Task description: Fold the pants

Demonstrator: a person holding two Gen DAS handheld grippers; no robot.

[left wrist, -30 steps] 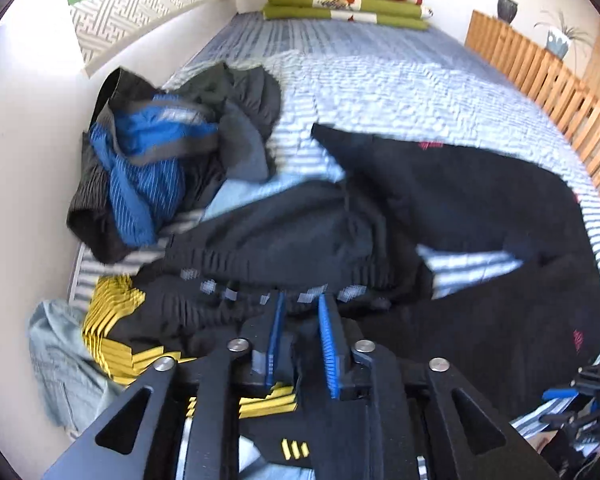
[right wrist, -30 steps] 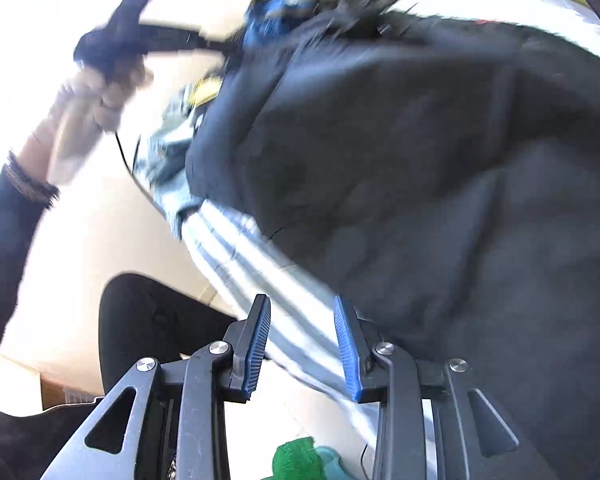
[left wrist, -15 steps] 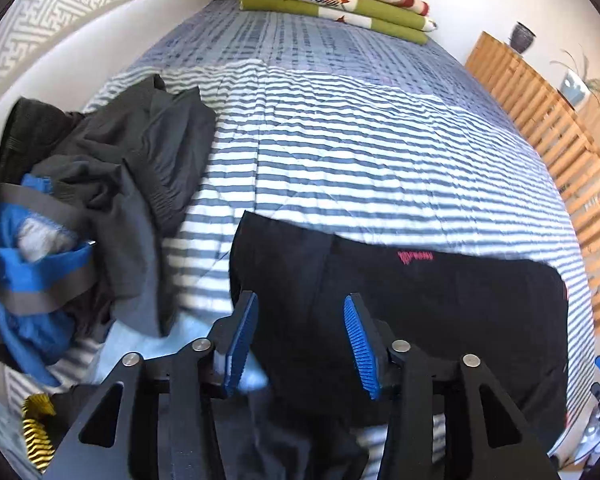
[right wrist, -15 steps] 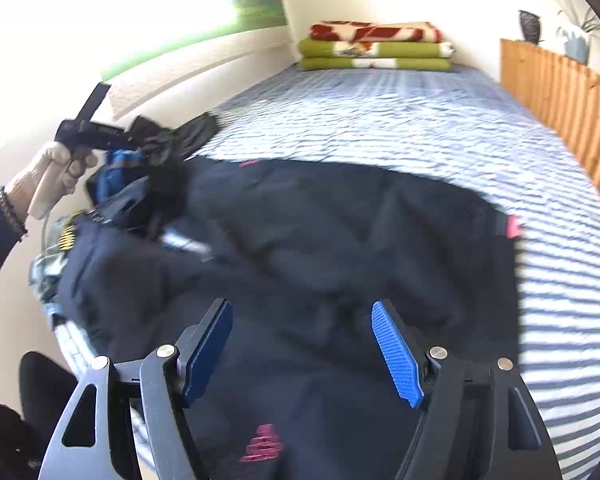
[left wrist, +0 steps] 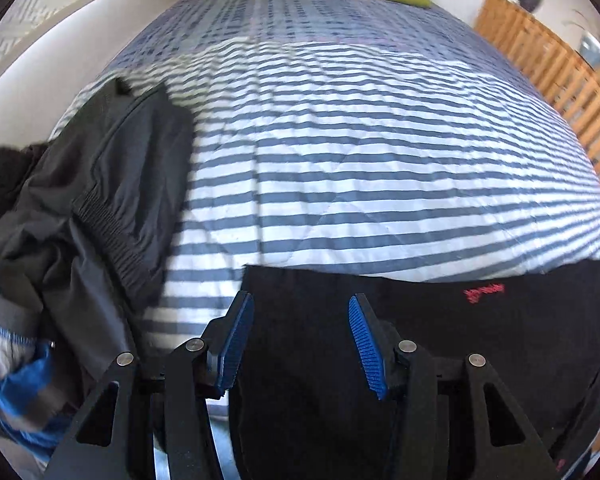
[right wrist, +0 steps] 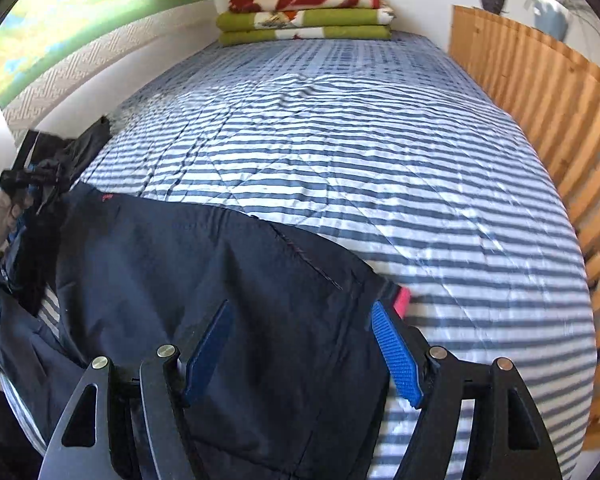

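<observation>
The pants (left wrist: 420, 340) are showing black, with small red lettering toward 3 o'clock; in the right wrist view they are looking dark navy, with a pink-red tag (right wrist: 402, 300). The bedspread (left wrist: 360, 160) is running in blue and white stripes. At 9 o'clock, the clothes pile (left wrist: 100, 208) is showing charcoal grey and bright blue. At 12 o'clock, the folded blankets (right wrist: 304, 16) are displaying green, red and cream. The slatted rail (right wrist: 540, 100) is glowing orange-brown. Both grippers' pads (right wrist: 396, 356) are showing blue.

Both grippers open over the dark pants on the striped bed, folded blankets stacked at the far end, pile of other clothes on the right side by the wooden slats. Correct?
Not quite. The pile of other clothes lies on the left side by the white wall, as the left wrist view shows; the wooden slats are on the right. The rest holds: left gripper and right gripper open over the dark pants, folded blankets at the far end.
</observation>
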